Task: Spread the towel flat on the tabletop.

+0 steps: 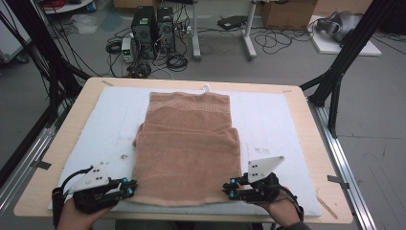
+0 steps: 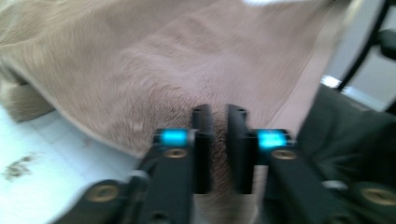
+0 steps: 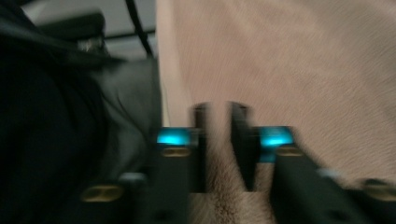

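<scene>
Towel [image 1: 187, 148], tan terry, lies partly folded on the white pad [image 1: 273, 120] that covers the surface, its near edge toward the person. Left gripper [image 1: 128, 187] sits at the towel's near left corner, right gripper [image 1: 231, 188] at its near right corner. Each gripper's fingers stand narrowly parted with towel cloth between them; whether they pinch it firmly cannot be told. Holding both near corners likely serves to carry that edge over evenly for another fold.
</scene>
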A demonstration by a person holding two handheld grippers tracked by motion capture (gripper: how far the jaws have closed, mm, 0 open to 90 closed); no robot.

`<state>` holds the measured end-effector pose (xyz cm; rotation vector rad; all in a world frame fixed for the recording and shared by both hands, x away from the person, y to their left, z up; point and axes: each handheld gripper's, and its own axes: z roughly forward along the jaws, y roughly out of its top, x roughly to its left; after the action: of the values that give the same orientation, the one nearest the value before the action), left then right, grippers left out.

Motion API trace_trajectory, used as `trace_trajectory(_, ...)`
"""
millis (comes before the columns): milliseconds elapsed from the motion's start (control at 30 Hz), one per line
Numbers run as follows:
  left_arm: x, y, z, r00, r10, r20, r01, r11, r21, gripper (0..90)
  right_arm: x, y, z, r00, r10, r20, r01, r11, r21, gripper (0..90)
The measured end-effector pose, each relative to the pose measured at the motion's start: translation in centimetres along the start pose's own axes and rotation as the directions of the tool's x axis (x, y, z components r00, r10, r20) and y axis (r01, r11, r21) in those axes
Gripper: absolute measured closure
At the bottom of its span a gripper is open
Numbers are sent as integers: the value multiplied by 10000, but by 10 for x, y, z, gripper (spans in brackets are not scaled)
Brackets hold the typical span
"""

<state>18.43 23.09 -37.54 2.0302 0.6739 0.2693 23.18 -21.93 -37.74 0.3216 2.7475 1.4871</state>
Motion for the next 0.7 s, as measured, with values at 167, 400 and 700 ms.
trace_trajectory(167, 16, -5, 13, 9987, 17, -500, -19, 10000, -25, 572, -20, -6, -1, 9918, 83, 1276, -146, 9987, 484, 638)
trace_trajectory(400, 52, -27, 64, 9967, -440, -680, 482, 9969, 615, 555, -55, -25, 35, 9872, 235, 1577, -486, 9864, 1570, 595)
trace_trajectory(700, 46, -37, 77, 9920, -192, -1251, 284, 9970, 722, 841, -56, -36, 51, 9905, -40, 1376, -242, 9789, 2028, 851)
